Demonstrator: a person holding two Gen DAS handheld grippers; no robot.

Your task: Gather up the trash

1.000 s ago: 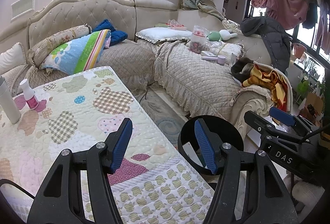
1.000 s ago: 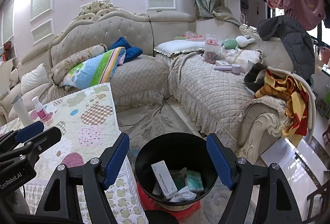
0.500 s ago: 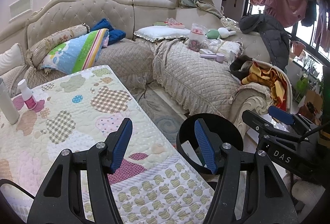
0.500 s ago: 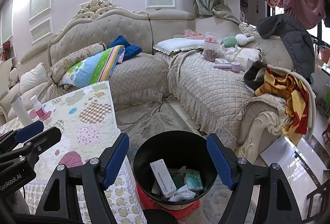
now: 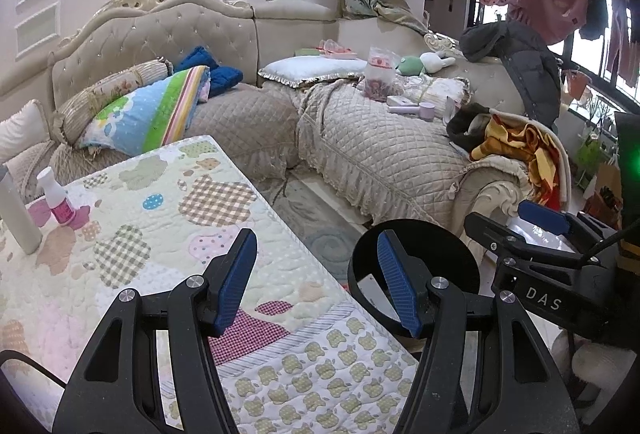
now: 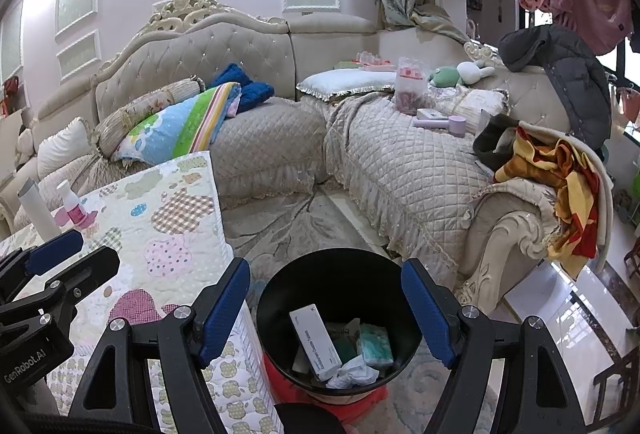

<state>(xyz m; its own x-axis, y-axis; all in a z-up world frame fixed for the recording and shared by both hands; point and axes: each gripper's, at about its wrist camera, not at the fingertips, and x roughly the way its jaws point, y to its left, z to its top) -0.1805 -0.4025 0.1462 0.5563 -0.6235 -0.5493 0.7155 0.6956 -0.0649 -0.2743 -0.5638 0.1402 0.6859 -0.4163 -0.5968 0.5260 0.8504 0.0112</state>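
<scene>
Tongs first: the right gripper (image 6: 326, 310) fills the bottom of the right wrist view with its blue pads spread wide apart and nothing between them, only air above the black bin (image 6: 276, 338) that sits low in the centre of the frame. Inside the bin lies the trash: a white carton (image 6: 316, 340) with its long axis running from upper left to lower right, one short end up against the bin's wall at the back and the other down among a crumpled tissue (image 6: 354, 374); just to its right lies a teal packet (image 6: 376, 344), its long axis nearly upright in the frame. The bin stands on something red (image 6: 280, 378) (whether a base or a second container is unclear).

In the left wrist view the left gripper (image 5: 316, 284) hangs over the near corner of the quilted table cover (image 5: 120, 234), pads likewise apart and clamped on nothing. The bin's rim shows lower right of centre, behind the right-hand pad. Toward the left edge of that frame a white tube (image 5: 18, 208) and a small pink-labelled bottle (image 5: 56, 196) stand upright on the cover, near each other. Beyond, a beige sofa (image 5: 248, 118) spans the middle of the frame.
</scene>
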